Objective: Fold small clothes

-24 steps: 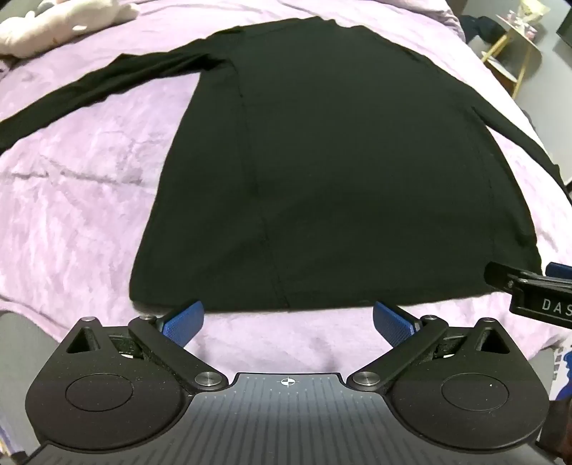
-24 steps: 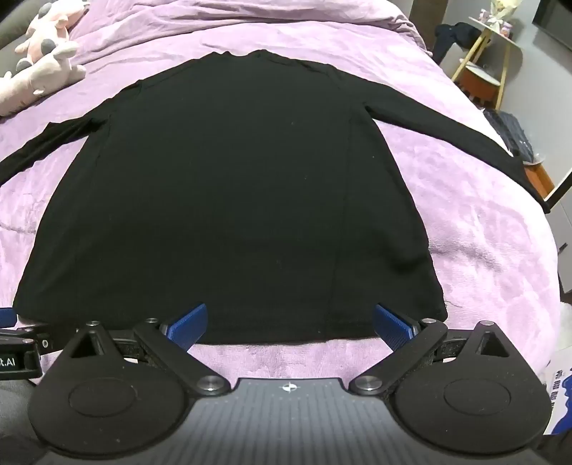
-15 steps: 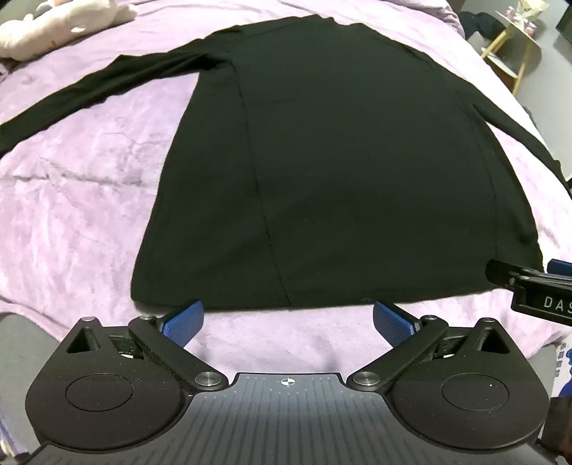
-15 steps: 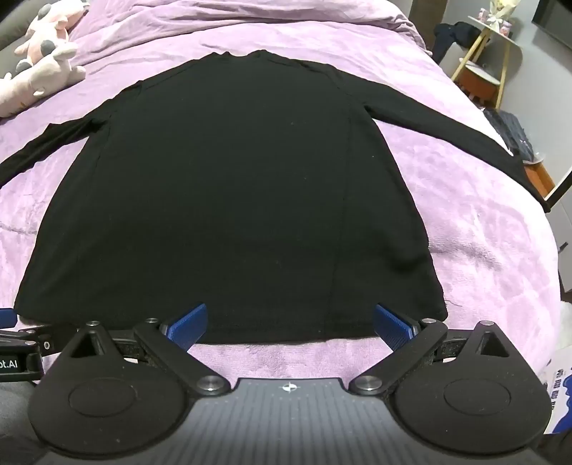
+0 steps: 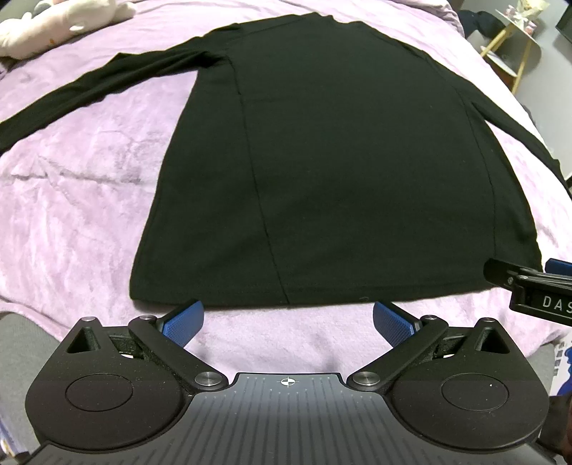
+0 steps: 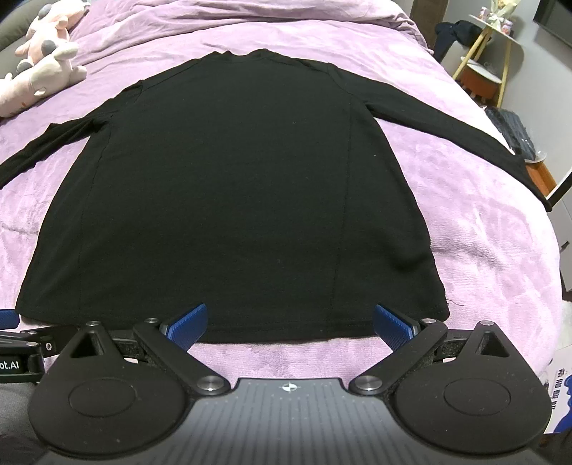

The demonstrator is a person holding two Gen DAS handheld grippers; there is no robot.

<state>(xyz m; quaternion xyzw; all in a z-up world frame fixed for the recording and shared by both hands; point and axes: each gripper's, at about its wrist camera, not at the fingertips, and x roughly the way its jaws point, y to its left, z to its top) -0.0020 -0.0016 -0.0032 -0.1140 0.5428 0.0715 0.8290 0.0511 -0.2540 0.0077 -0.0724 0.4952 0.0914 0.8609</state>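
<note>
A black long-sleeved shirt (image 5: 339, 161) (image 6: 232, 186) lies flat on the purple bedspread (image 5: 71, 214) (image 6: 493, 250), both sleeves spread out sideways and its hem toward me. My left gripper (image 5: 287, 318) hovers open just before the hem's left half, nothing between its blue pads. Over the hem's right half my right gripper (image 6: 289, 323) stands open, its pads overlapping the hem edge in view; whether they touch the cloth I cannot tell. In each wrist view the other gripper's black finger shows at the frame edge.
A pink and white plush toy (image 6: 39, 68) (image 5: 64, 21) lies at the bed's far left corner. Beyond the right edge of the bed stand a small round side table with yellow legs (image 6: 489, 64) and dark clothing (image 6: 457, 32).
In the left wrist view the shirt has slid down and right a little, so the left gripper has edged forward toward the hem. The right gripper has crept slightly closer to the hem.
</note>
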